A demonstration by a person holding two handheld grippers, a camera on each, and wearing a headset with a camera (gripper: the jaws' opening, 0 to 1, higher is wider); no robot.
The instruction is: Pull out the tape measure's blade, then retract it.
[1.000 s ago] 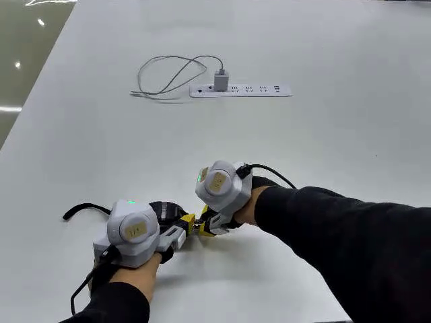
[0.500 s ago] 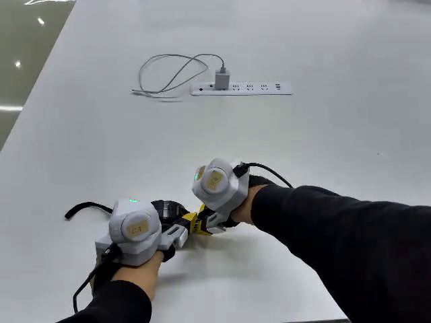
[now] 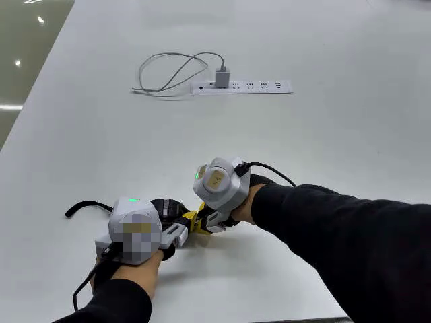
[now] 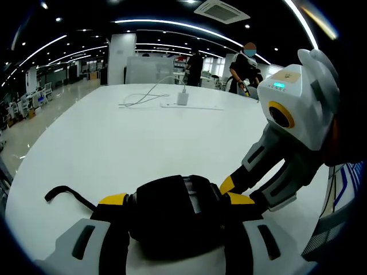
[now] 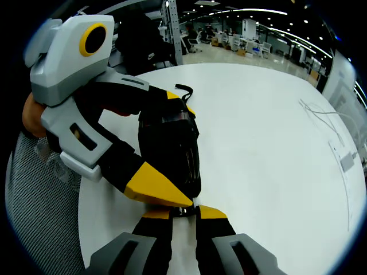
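A black tape measure (image 4: 175,220) lies on the white table (image 3: 323,128), clamped across its case by my left gripper (image 4: 175,200), whose yellow-tipped jaws press both sides. In the head view the case (image 3: 168,207) sits just beyond the left gripper (image 3: 178,218), with its black wrist strap (image 3: 84,207) trailing left. My right gripper (image 5: 184,213) meets the case (image 5: 169,143) from the right, its jaws closed on the blade's end hook (image 5: 184,209) right at the mouth. Almost no blade shows. The right gripper (image 3: 201,223) is close against the left one.
A white power strip (image 3: 241,87) with a plugged charger and looped grey cable (image 3: 168,73) lies far back on the table. The table's left edge (image 3: 34,101) runs diagonally beside the greenish floor. People stand in the far background of the left gripper view.
My right gripper has moved a little left toward the case, so the short yellow stretch between the grippers has shrunk. The left gripper and case have hardly moved.
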